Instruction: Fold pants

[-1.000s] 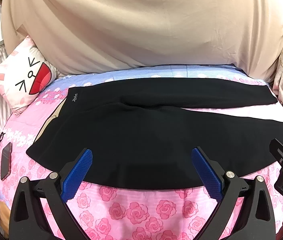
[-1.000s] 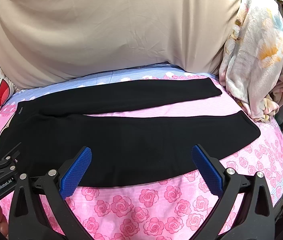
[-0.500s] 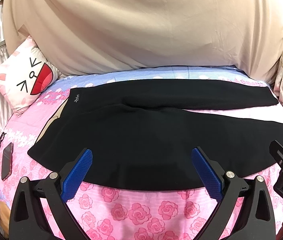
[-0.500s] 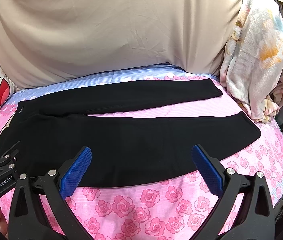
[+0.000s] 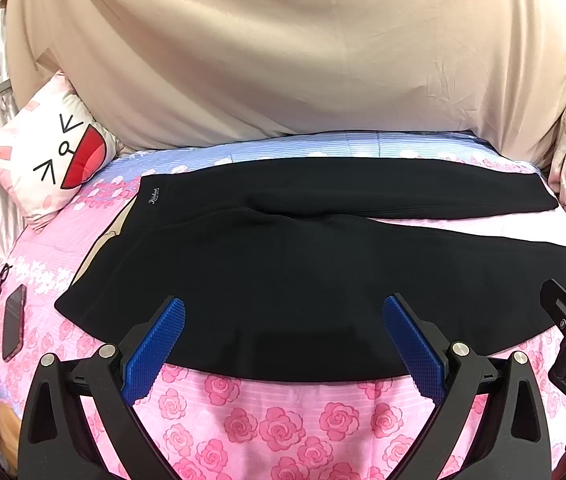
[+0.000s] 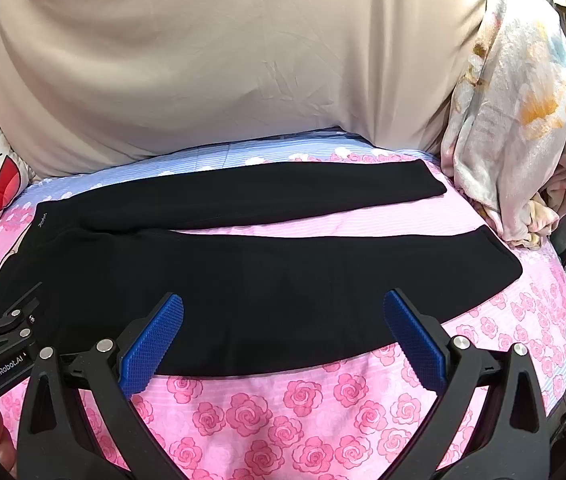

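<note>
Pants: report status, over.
Left gripper open, right gripper open, both empty. Pants flat, legs apart, unfolded. Phone and glasses off left, clear.

I see the pants (image 5: 283, 280) flat on the bed (image 5: 283, 420), waistband left, legs running right, one behind the other. Pillow (image 5: 51, 160) behind-left; phone (image 5: 14, 328) and glasses (image 5: 1, 282) at the bed's left edge. Blanket heap (image 6: 523, 120) far right. Both tools hover at the near edge: left tool (image 5: 283, 344), right tool (image 6: 283, 340).
</note>
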Motion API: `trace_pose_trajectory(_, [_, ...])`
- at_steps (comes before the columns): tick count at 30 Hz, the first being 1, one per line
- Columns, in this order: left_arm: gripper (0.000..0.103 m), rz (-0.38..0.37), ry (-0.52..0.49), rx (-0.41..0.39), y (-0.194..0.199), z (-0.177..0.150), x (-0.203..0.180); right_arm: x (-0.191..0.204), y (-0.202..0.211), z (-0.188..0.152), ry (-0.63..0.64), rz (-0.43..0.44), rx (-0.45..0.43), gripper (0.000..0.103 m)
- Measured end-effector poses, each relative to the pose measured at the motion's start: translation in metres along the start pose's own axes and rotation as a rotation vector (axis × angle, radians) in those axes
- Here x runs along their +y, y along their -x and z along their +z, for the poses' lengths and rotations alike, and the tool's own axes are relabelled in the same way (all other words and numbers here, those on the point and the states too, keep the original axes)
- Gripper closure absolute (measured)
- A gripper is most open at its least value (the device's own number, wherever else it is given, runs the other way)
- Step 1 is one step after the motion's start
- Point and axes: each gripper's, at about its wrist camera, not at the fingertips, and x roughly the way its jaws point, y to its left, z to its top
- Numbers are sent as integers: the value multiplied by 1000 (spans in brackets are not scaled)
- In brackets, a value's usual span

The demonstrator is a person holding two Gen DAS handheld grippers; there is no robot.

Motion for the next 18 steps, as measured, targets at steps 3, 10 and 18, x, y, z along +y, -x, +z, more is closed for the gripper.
trace_pose_trajectory(3, [5, -2, 2, -4, 0, 0, 1, 0, 1, 0, -4, 2, -3, 5])
trace_pose_trajectory(10, [5, 2, -13, -34, 3, 3, -2, -8, 3, 4, -48, 24, -10, 5])
trace_pose_trajectory(18, [5, 4, -13, -33, 0, 5, -3, -10, 3, 4, -42, 21, -26, 5])
